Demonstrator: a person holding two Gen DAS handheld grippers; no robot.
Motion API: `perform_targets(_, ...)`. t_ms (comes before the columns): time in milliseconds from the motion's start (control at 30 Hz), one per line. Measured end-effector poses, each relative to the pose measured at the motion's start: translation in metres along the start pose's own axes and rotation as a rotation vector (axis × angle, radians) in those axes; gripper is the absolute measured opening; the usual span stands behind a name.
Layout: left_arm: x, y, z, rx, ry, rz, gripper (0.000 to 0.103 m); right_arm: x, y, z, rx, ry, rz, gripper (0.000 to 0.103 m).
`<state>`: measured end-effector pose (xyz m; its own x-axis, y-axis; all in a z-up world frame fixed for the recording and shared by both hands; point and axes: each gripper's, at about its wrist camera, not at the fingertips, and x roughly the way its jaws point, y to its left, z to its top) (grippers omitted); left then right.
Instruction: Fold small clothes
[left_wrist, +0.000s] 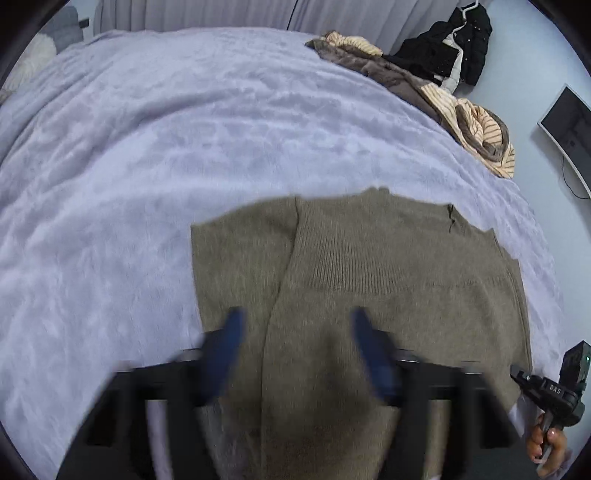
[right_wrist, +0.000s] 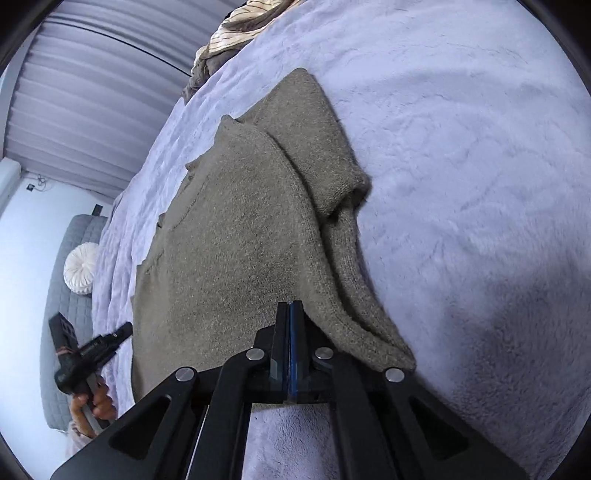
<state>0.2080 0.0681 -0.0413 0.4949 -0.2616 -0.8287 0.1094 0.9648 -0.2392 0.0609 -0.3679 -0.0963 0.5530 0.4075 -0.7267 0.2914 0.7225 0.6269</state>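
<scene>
A small olive-brown knit sweater (left_wrist: 388, 280) lies flat on the lilac bed blanket (left_wrist: 147, 147), with one part folded over along a crease. My left gripper (left_wrist: 299, 325) hovers over its near edge, blue fingers wide apart and blurred, holding nothing. In the right wrist view the sweater (right_wrist: 229, 236) lies on the blanket with a sleeve folded over its right side. My right gripper (right_wrist: 290, 306) has its jaws pressed together at the sweater's near edge; whether fabric is pinched between them I cannot tell. Each view shows the other gripper at its edge (left_wrist: 554, 387) (right_wrist: 88, 350).
A pile of brown and striped clothes (left_wrist: 443, 99) lies at the bed's far right edge, also in the right wrist view (right_wrist: 236, 33). A black jacket (left_wrist: 454, 48) hangs on the wall behind it. A grey quilted seat with a white round cushion (right_wrist: 79, 269) stands beside the bed.
</scene>
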Motion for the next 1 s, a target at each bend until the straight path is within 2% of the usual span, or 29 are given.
perform_targets(33,-0.004,-0.003,0.007,0.011,-0.072,0.011,0.102,0.001,0.002,0.0,-0.007,0.0,-0.008,0.0)
perform_targets(67,-0.001,-0.005,0.016,0.028,-0.089,0.005,0.102,0.001,0.004,0.0,-0.012,-0.001,-0.015,0.0)
perform_targets(200,0.039,-0.01,0.044,0.022,0.003,0.012,0.101,0.002,0.003,-0.002,-0.037,-0.01,-0.027,0.0)
perform_targets(233,0.049,-0.012,0.048,0.025,0.026,0.029,0.088,0.002,0.003,-0.002,-0.042,-0.01,-0.029,0.0)
perform_targets(267,0.059,-0.013,0.048,0.03,0.052,0.045,0.057,0.002,0.004,-0.002,-0.042,-0.009,-0.029,0.0)
perform_targets(300,0.07,-0.014,0.047,0.032,0.095,0.055,0.037,0.003,0.005,-0.002,-0.043,-0.01,-0.029,0.0)
perform_targets(333,0.08,-0.013,0.045,0.026,0.132,0.046,0.008,0.003,0.007,-0.002,-0.044,-0.01,-0.031,0.0)
perform_targets(400,0.081,-0.008,0.042,0.017,0.105,0.026,0.009,0.0,0.01,-0.002,-0.061,-0.011,-0.046,0.0)
perform_targets(467,0.075,-0.005,0.04,0.042,0.063,0.052,0.009,-0.006,0.02,-0.001,-0.111,-0.025,-0.077,0.0)
perform_targets(567,0.077,0.005,0.04,0.019,0.064,0.052,0.012,-0.019,0.042,0.007,-0.211,-0.091,-0.106,0.001)
perform_targets(633,0.072,0.009,0.043,-0.015,0.037,0.1,0.012,-0.02,0.052,0.019,-0.236,-0.112,-0.113,0.001)
perform_targets(667,0.065,0.011,0.044,-0.037,0.015,0.173,0.012,-0.019,0.057,0.027,-0.237,-0.121,-0.113,0.001)
perform_targets(700,0.058,0.013,0.044,-0.049,-0.002,0.183,0.012,-0.019,0.063,0.035,-0.238,-0.13,-0.111,0.001)
perform_targets(767,0.041,0.018,0.041,-0.074,-0.019,0.085,0.012,-0.016,0.073,0.047,-0.263,-0.143,-0.121,0.001)
perform_targets(833,0.031,0.014,0.036,-0.054,-0.018,0.041,0.012,-0.007,0.083,0.057,-0.296,-0.139,-0.145,0.001)
perform_targets(933,0.032,0.0,0.022,0.003,0.016,0.014,0.012,0.014,0.084,0.064,-0.306,-0.107,-0.19,0.001)
perform_targets(1000,0.044,0.0,0.009,0.01,0.054,0.04,0.012,0.03,0.078,0.063,-0.302,-0.066,-0.228,0.001)
